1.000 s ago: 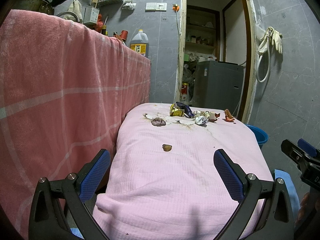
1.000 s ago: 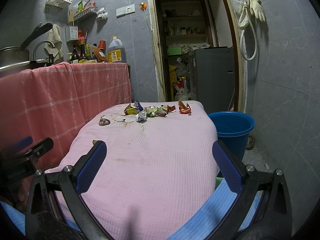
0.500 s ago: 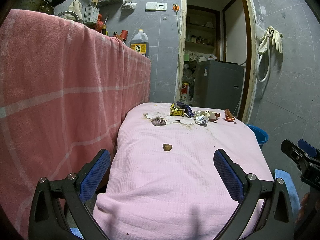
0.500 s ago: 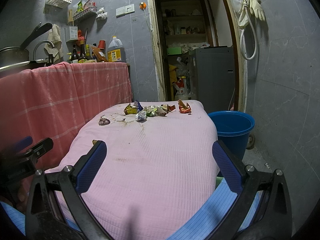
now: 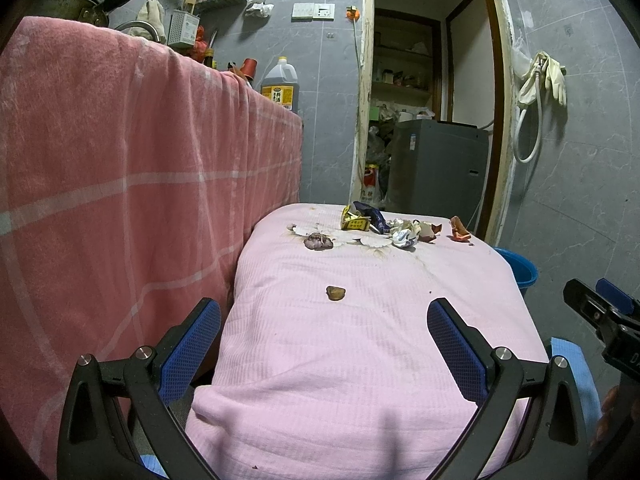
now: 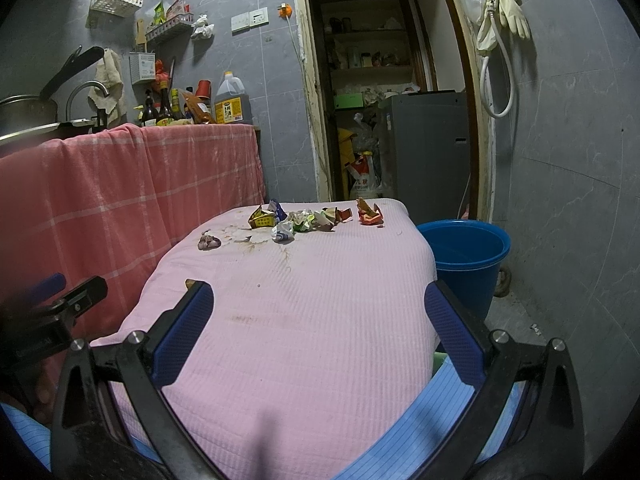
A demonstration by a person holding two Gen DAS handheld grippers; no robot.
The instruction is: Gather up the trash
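Trash lies at the far end of a pink-covered table (image 5: 360,360): a yellow wrapper (image 5: 354,222), a crumpled white wrapper (image 5: 403,237), an orange scrap (image 5: 459,230), a purplish lump (image 5: 317,241) and a small brown piece (image 5: 335,292) nearer me. The right wrist view shows the yellow wrapper (image 6: 262,219), the orange scrap (image 6: 369,213) and the lump (image 6: 209,241). My left gripper (image 5: 324,346) is open and empty above the table's near end. My right gripper (image 6: 319,330) is open and empty, likewise near. A blue bucket (image 6: 466,258) stands on the floor right of the table.
A counter draped in a pink checked cloth (image 5: 120,184) rises close on the left, with a pan (image 5: 64,2) and bottles on top. A doorway (image 6: 384,100) with a grey appliance lies behind the table. A grey tiled wall (image 6: 560,160) is on the right.
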